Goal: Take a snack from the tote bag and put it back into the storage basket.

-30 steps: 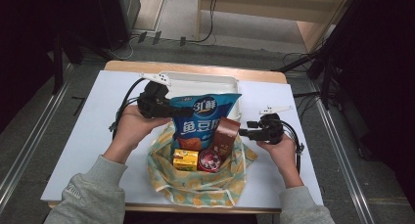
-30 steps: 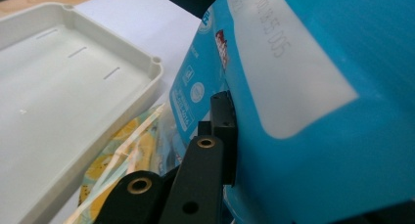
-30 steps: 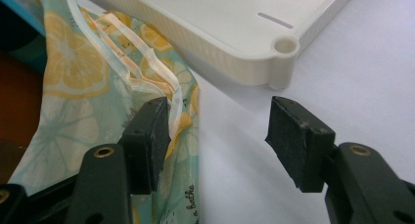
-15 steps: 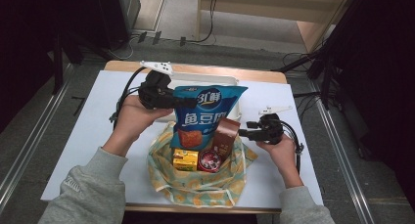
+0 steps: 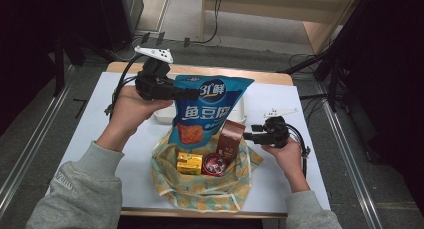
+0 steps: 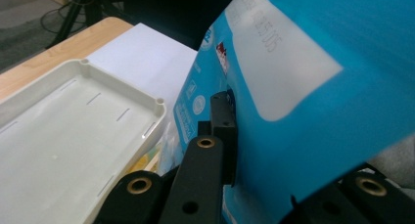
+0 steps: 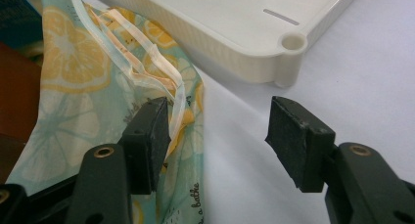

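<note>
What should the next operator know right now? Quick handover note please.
Left gripper: shut on the big blue snack bag, held above the lemon-print cloth bag.
Right gripper: open, jaws at the cloth bag's rim, near the white plastic tray.
In the cloth bag: brown pouch, yellow box, round red tin.
Done: snack bag gripped and clear of the cloth bag.
Left, probably: set it in the tray, then the other items.

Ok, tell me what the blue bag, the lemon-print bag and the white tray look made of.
Blue bag: glossy plastic film, probably; smooth printed face with sheen. Lemon-print bag: thin, soft plastic or coated fabric, hard to tell; it folds limply, with translucent handles. White tray: rigid moulded plastic, matt, with rounded rim and corner sockets.
</note>
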A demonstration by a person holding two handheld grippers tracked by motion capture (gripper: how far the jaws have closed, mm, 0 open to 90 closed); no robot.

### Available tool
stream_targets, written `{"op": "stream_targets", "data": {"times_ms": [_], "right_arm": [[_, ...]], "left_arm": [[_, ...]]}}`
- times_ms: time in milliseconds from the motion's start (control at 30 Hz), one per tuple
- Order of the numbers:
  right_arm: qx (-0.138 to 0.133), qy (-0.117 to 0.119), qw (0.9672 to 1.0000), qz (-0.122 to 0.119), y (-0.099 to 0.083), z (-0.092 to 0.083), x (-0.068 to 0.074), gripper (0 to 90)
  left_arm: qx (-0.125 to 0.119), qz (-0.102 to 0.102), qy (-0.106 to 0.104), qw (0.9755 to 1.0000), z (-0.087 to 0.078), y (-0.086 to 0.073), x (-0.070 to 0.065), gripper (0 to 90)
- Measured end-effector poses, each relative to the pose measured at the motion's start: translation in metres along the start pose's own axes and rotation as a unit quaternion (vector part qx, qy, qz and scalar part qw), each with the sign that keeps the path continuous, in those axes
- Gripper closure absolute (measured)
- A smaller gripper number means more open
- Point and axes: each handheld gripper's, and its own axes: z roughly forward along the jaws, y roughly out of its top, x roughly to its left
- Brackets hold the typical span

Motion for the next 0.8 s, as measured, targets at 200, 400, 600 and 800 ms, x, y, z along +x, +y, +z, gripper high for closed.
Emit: {"op": "stream_targets", "data": {"times_ms": [200, 400, 600, 800], "right_arm": [[0.001, -0.001, 1.0000, -0.003, 0.000, 0.000, 0.000, 42.0], [0.001, -0.001, 1.0000, -0.004, 0.001, 0.002, 0.000, 42.0], [0.001, -0.001, 1.0000, -0.005, 0.001, 0.002, 0.001, 42.0], [-0.001, 0.001, 1.0000, -0.009, 0.002, 0.003, 0.001, 42.0]], "left_arm": [[-0.006, -0.005, 0.011, 0.9999, -0.016, 0.000, 0.003, 90.0], [-0.011, -0.010, 0.021, 0.9997, -0.030, -0.002, 0.006, 90.0], [-0.019, -0.016, 0.035, 0.9991, -0.044, -0.008, 0.010, 90.0], [-0.024, -0.029, 0.048, 0.9981, -0.052, -0.012, 0.019, 90.0]]}}
